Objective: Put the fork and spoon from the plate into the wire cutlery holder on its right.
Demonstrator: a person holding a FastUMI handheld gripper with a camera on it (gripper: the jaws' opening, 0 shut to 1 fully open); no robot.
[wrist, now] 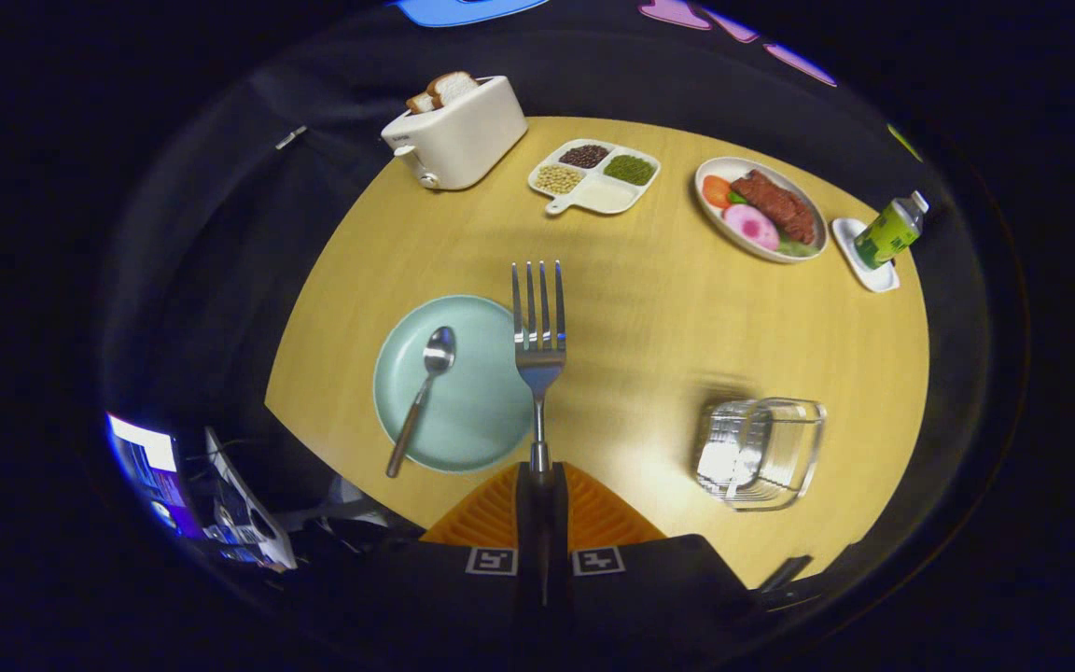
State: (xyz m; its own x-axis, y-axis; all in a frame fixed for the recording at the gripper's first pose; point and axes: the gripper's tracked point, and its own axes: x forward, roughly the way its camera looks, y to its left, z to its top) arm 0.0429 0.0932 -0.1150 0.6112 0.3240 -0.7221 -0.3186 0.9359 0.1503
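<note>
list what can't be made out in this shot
- Fork: handle end hidden inside the shut fingers of the hand-held gripper, gripper view.
- Wire cutlery holder: motion-blurred, so its wires and inside are unclear.
- Spoon on the plate: nothing hidden.
- Bottle: label too small.

Fisheye warp; glare on wire holder (pixel 760 454)

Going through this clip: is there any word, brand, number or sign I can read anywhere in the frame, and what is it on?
No text can be read as words.
Gripper, shut on the fork: two square black-and-white markers, patterns and not letters.
Green bottle: has a label, too small to read.
Toaster: a small mark on its end, too blurred to read.
Screen beside the table: too blurred to read.
</note>
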